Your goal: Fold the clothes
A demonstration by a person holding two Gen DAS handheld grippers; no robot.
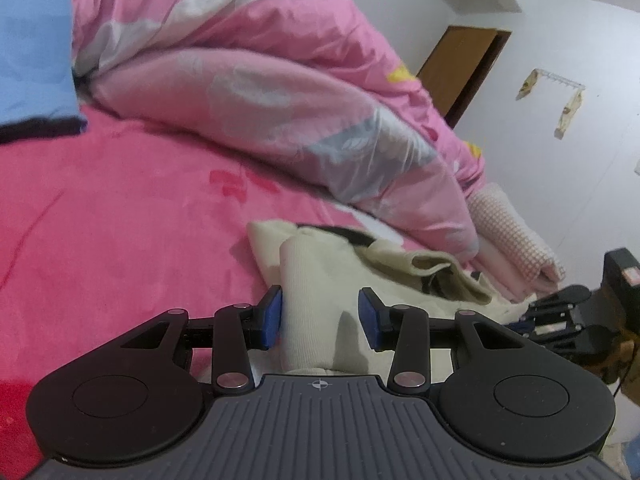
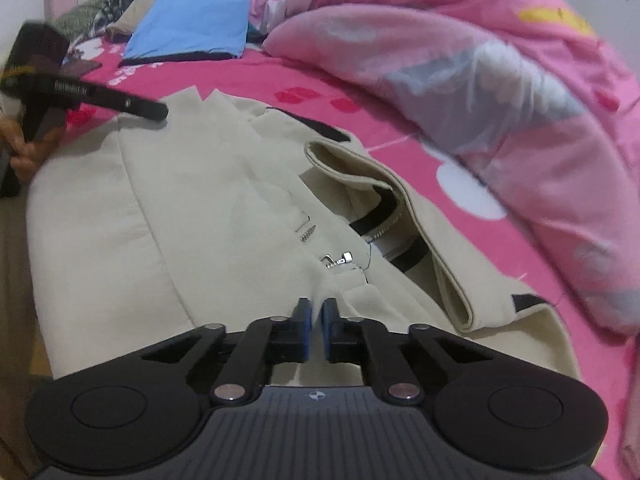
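A cream zip-up jacket (image 2: 200, 200) with black trim lies spread on the pink bedsheet (image 2: 280, 76). In the right wrist view my right gripper (image 2: 317, 328) is shut on a raised fold at the jacket's near edge, just below the zipper (image 2: 340, 260). My left gripper (image 1: 320, 316) is open, and the jacket's ribbed cuff (image 1: 308, 300) lies between its blue pads, against the left one. The left gripper (image 2: 158, 111) also shows from the side at the jacket's far left corner, held by a hand (image 2: 20, 152). The right gripper (image 1: 560, 312) appears at the right edge.
A bunched pink duvet (image 1: 260, 92) fills the bed behind the jacket. A folded blue garment (image 2: 192, 20) lies at the far end among other clothes. A folded pink checked cloth (image 1: 508, 232) sits by the bed's edge. A white wall and brown door (image 1: 460, 68) stand beyond.
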